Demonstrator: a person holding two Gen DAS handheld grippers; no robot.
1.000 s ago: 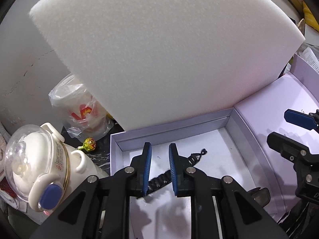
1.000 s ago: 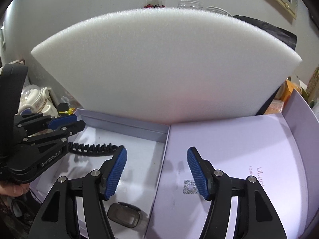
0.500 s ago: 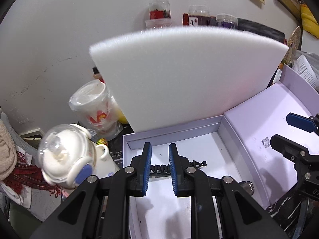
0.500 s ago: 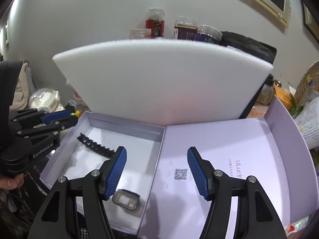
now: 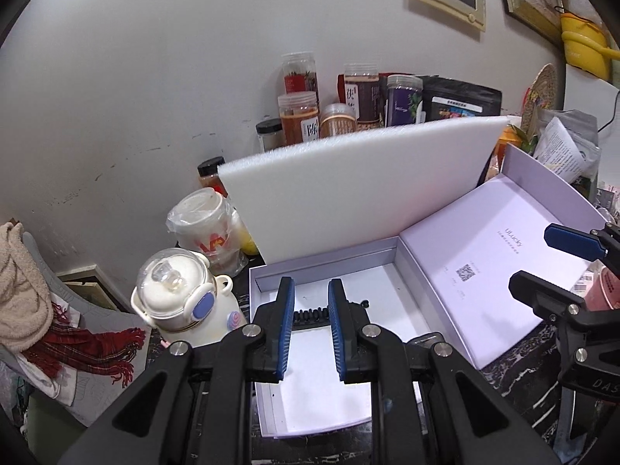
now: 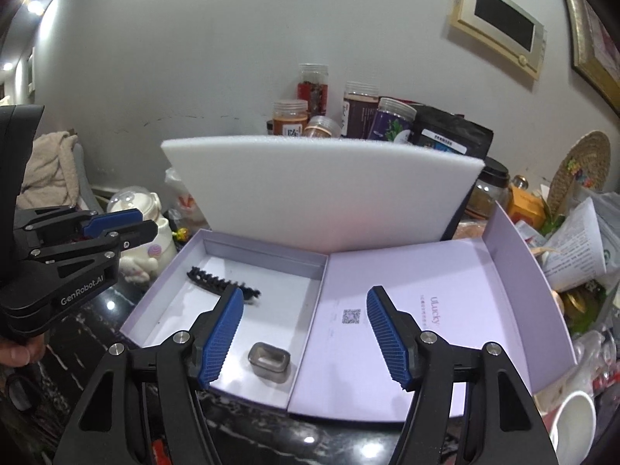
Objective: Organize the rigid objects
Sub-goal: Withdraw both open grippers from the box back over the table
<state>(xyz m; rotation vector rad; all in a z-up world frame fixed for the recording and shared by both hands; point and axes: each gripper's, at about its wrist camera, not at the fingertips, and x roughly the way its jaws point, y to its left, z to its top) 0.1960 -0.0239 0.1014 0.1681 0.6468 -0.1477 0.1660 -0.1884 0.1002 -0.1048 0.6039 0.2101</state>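
An open lilac box (image 6: 162,294) lies on the dark marble counter, its lid (image 6: 465,310) folded out to the right. Inside the tray lie a black ribbed strap (image 6: 217,283) and a small grey metal case (image 6: 269,360). A white foam sheet (image 6: 321,190) stands upright behind the box. My left gripper (image 5: 310,321) is open and empty above the tray (image 5: 259,290), with the strap (image 5: 310,314) seen between its fingers. My right gripper (image 6: 304,333) is wide open and empty above the box's front edge.
Spice jars (image 6: 288,116) and a black bag (image 6: 449,135) line the wall behind the foam. A white kettle-shaped bottle (image 5: 182,302) and a bagged cup (image 5: 205,224) stand left of the box. Papers (image 6: 573,248) and a white cup (image 6: 573,422) crowd the right.
Both grippers have pulled back and up from the box. The strap lies in the tray, no longer close between the left fingers. The foam looks farther away.
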